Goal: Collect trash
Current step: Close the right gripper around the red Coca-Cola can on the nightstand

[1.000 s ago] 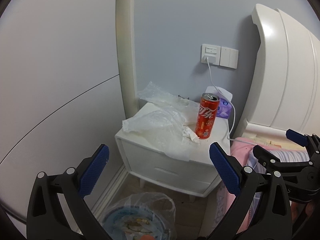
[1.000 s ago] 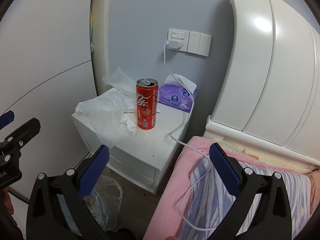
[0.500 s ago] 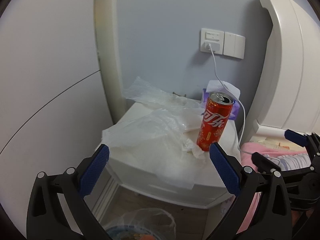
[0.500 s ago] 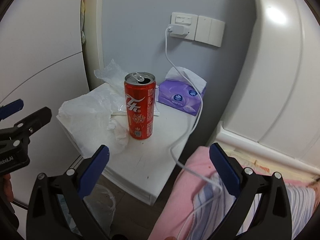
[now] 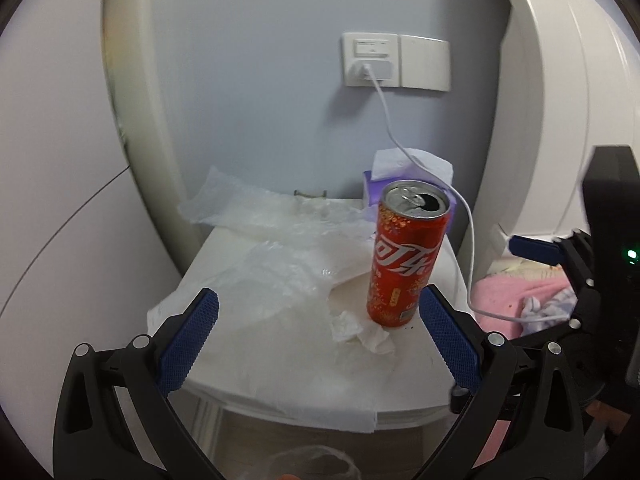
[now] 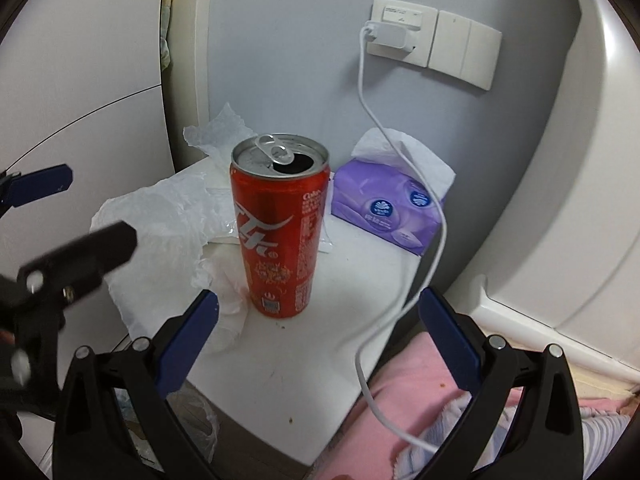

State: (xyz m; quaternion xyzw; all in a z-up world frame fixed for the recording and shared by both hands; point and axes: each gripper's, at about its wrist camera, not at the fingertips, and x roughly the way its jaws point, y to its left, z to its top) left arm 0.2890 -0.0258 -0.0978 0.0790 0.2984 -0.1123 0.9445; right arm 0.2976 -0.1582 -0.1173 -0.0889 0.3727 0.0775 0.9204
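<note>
The tall red aluminium drink can [image 6: 281, 224] stands upright on the white bedside cabinet [image 6: 344, 320], its long axis vertical, beside the crumpled clear plastic wrap [image 5: 280, 256]. In the right wrist view it lies at about 11 o'clock from the right gripper [image 6: 318, 322], just ahead of the spread, empty jaws. The left gripper [image 5: 318, 326] is also spread and empty, with the can at 1 o'clock and farther. The right one seems nearer for a side grasp.
</note>
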